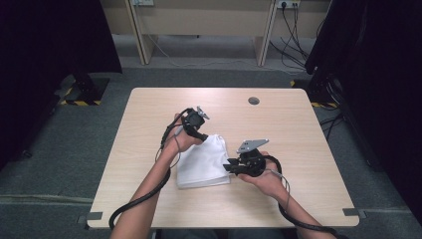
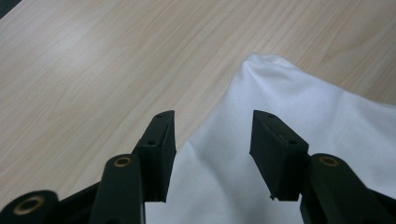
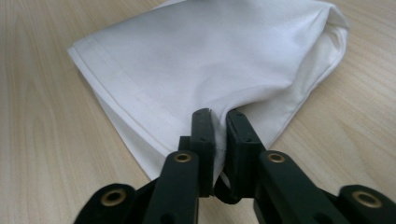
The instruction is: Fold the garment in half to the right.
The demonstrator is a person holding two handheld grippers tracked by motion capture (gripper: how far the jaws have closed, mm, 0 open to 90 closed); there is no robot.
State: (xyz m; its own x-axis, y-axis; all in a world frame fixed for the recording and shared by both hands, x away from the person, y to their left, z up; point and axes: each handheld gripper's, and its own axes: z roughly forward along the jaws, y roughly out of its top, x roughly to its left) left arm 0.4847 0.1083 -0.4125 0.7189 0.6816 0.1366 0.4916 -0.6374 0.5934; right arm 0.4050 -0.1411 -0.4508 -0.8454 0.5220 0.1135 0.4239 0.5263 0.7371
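One white cloth [image 3: 205,60], two grippers, one table [image 1: 298,129].

Even overhead light, dim room edges, gripper views soft.

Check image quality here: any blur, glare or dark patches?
High view: table evenly lit, side edges of frame very dark. Left gripper view: soft sheen on the wood, white cloth slightly overexposed. Right gripper view: cloth folds readable, near parts of the gripper softly blurred.
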